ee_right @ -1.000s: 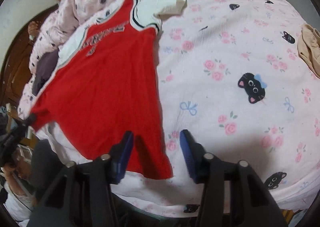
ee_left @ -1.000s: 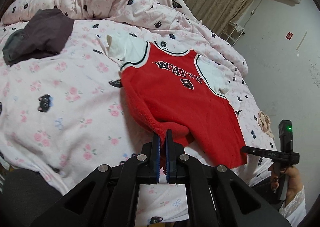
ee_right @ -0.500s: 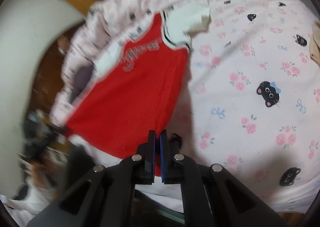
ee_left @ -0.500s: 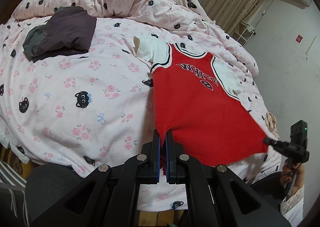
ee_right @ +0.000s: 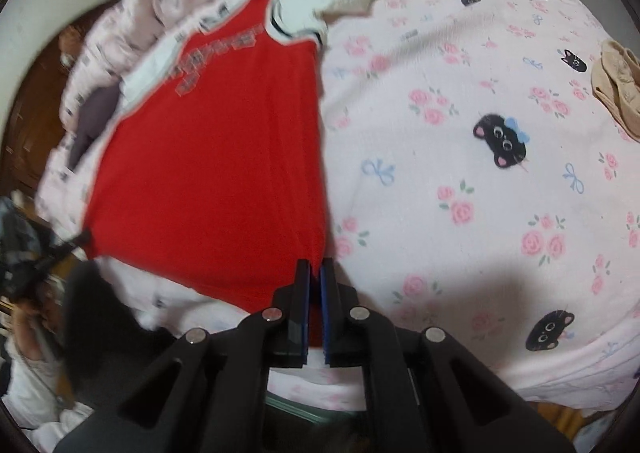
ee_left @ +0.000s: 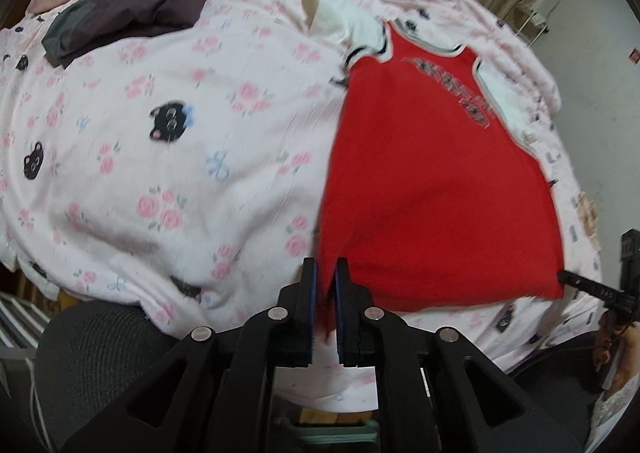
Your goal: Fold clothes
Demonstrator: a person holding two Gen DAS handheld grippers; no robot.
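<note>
On the bed: red jersey (ee_left: 432,181) lies spread flat, front up w/ lettering showing, collar end far from the cameras, hem near the bed edge.
Jersey shape: one layer as far as I can see, no fold line across the body; white sleeves (ee_left: 352,23) out to the sides at the shoulders, the left one curled up a bit.
Left tongs (ee_left: 325,273): nearly closed, thin gap only, red hem corner pinched betw. the blue pads at the jersey's left bottom corner.
Right tongs (ee_right: 315,273): same, almost shut on the other bottom corner; red cloth runs down betw. the pads.
Hem: pulled taut betw. the two corners, slightly off the bedspread (ee_left: 160,173) at the near edge; both views motion-blurred.
Progress: jersey laid out & smoothed, both bottom corners in grip; this fits either a spread-out ahead of a fold or the start of carrying the hem toward the collar. No fold visible on this garment.
Left to do: judged from the flat shape, all folds on the jersey remain.
Other clothes: dark garment (ee_left: 132,1) lies bunched/roughly folded at far left of bed; beige item (ee_right: 618,85) at the right edge, crumpled.
</note>
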